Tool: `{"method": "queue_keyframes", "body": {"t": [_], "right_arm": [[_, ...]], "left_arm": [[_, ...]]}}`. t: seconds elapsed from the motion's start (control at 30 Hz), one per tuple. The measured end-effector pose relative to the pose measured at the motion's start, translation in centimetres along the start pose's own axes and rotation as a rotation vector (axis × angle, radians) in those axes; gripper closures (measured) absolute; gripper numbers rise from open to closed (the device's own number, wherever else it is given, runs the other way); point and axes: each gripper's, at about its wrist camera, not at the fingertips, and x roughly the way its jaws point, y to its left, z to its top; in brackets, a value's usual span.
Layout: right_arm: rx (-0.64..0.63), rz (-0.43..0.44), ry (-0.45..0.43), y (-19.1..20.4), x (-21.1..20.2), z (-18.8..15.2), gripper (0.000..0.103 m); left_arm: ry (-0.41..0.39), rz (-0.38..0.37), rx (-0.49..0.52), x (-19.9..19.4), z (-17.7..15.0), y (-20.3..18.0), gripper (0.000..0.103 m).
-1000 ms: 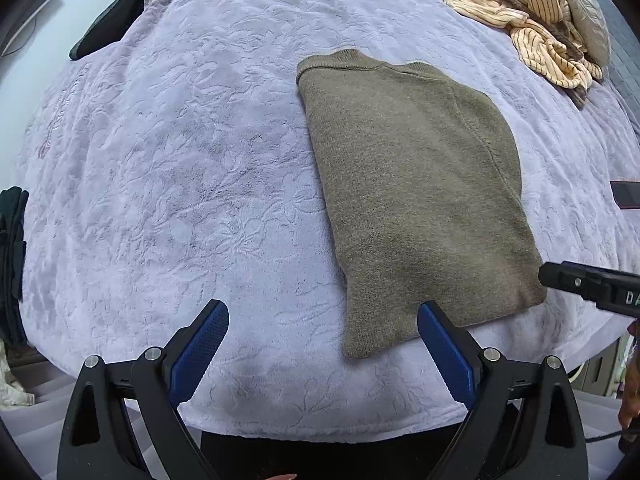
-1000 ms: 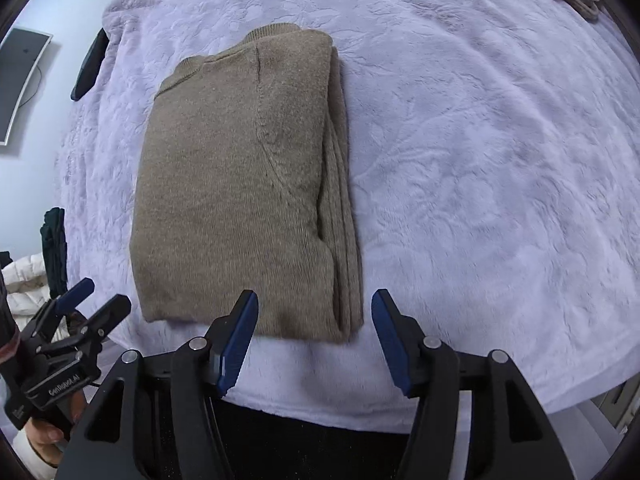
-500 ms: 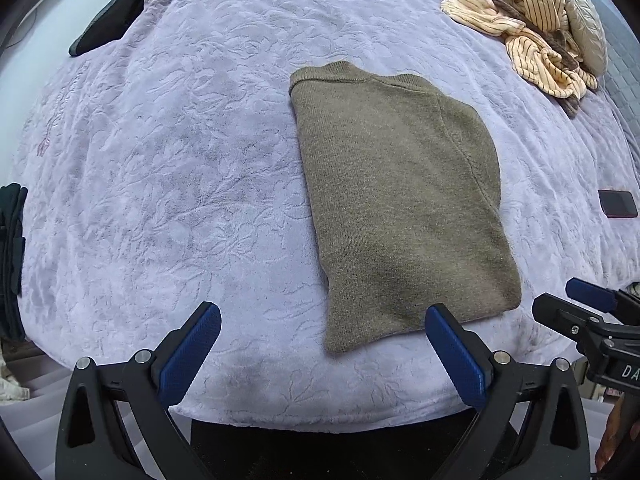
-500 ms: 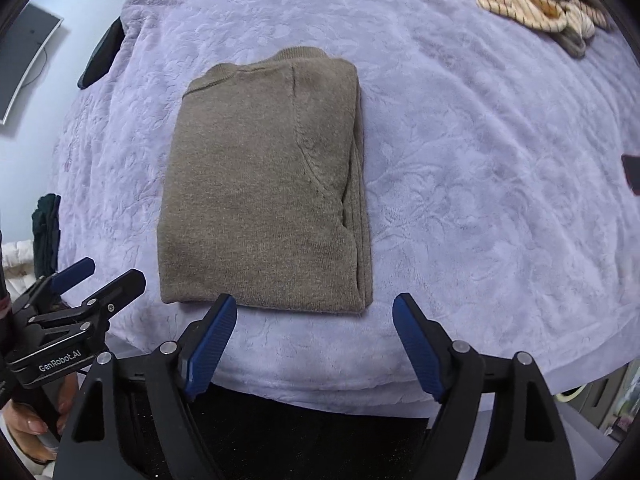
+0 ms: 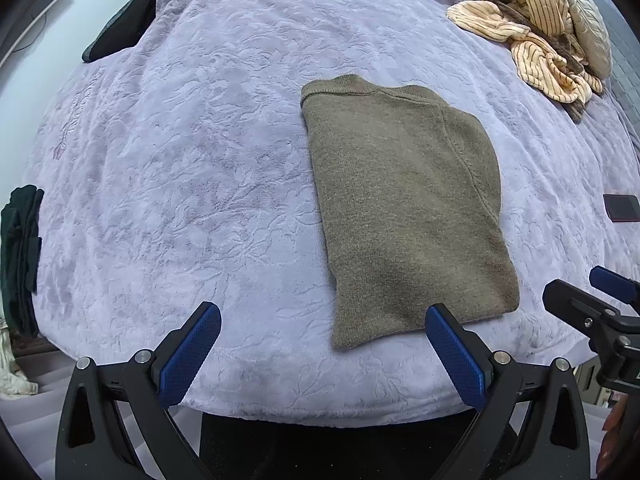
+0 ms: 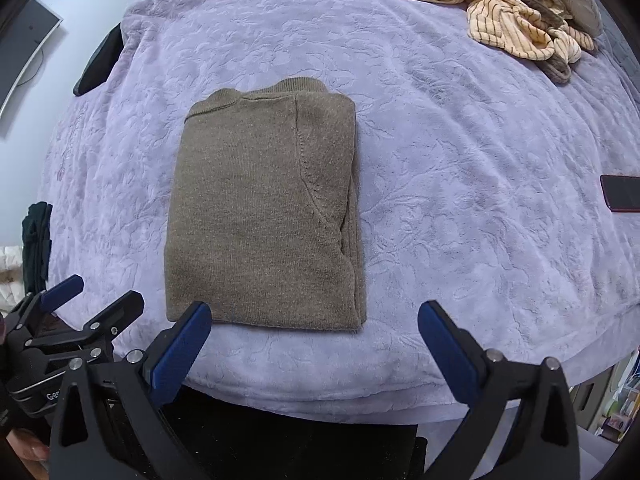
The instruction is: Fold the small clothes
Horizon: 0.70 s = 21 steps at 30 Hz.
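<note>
Olive-brown knit is lying folded into a neat rectangle: the sweater (image 5: 404, 208) is resting flat on the lavender embossed blanket (image 5: 180, 168) covering the bed, its collar pointing toward 12 o'clock and its hem toward 6. I am holding my left tool (image 5: 322, 338) spread wide and empty, its right blue pad sitting in front of the hem at 5 o'clock. My right tool (image 6: 314, 334) is likewise gaping and gripping nothing, its left pad overlapping the hem's lower left corner in that view; I cannot tell whether either pad is touching. Striped cream clothes (image 5: 524, 28) are lying bunched at 1 o'clock, well apart. 1 dark phone (image 6: 622, 198) is lying at 3 o'clock near the bed's edge.
</note>
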Motion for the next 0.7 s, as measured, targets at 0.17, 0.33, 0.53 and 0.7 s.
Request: {"method": "queue_keyframes", "body": {"t": [0.17, 0.33, 0.53, 0.7], "right_arm": [[0.001, -0.010, 0.001, 0.21, -0.24, -0.13, 0.000], [0.011, -0.017, -0.001, 0.33, -0.31, -0.40, 0.000], [-0.003, -0.037, -0.006, 0.70, -0.56, -0.45, 0.000], [-0.006, -0.037, -0.007, 0.82, -0.61, -0.43, 0.000]], "left_arm": [[0.001, 0.007, -0.008, -0.19, -0.18, 0.16, 0.001], [-0.001, 0.016, -0.001, -0.34, -0.34, 0.04, 0.001], [-0.010, 0.025, 0.001, -0.67, -0.54, -0.06, 0.001], [-0.018, 0.035, -0.003, -0.96, -0.53, -0.01, 0.001]]}}
